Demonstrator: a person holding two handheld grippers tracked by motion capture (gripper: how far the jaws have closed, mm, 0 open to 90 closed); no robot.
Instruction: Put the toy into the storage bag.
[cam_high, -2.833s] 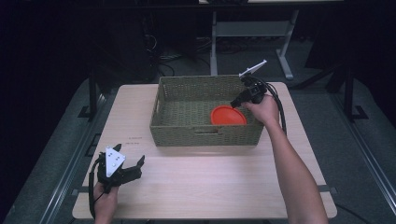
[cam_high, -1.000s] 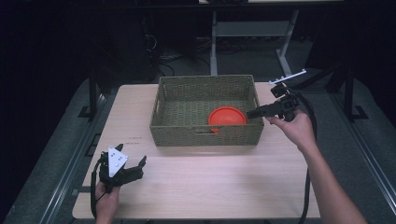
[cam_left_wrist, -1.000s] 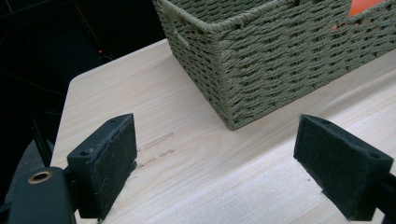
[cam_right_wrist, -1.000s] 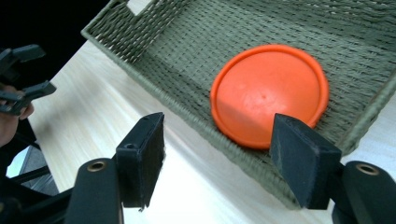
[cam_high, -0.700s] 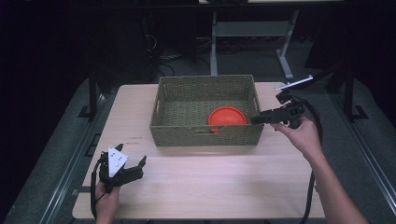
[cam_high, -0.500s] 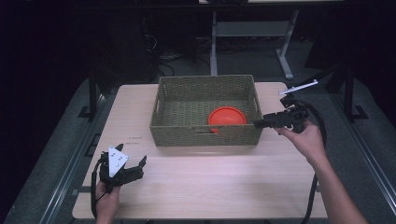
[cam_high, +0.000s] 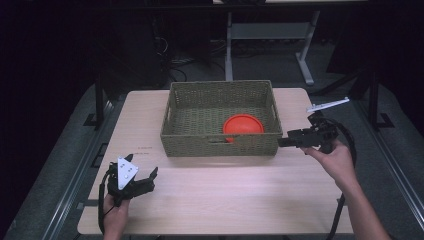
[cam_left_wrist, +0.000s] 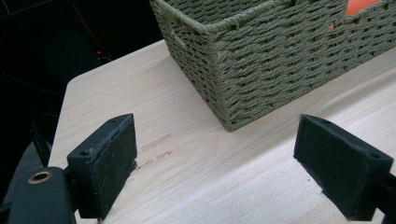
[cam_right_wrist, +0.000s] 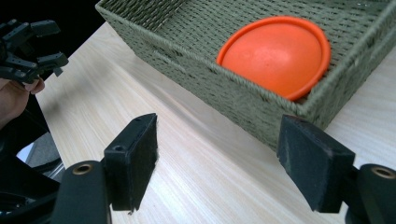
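Black felt-like pads face each other across a wide gap on the right gripper (cam_right_wrist: 217, 163), holding nothing; it hangs just off the basket's near right corner. Past those spread jaws the orange plate (cam_right_wrist: 275, 53) lies inside the woven basket (cam_right_wrist: 196, 60), tucked against the near wall towards the right end. From where I stand the putting-away looks finished: the plate is in and let go, and nothing else waits on the wooden table (cam_high: 225, 195). The left gripper (cam_high: 137, 182) rests near the front left of the table, well apart from the basket, its jaws likewise spread and empty. A faint printed mark on the tabletop near it is too small to read; I see no brand or label.
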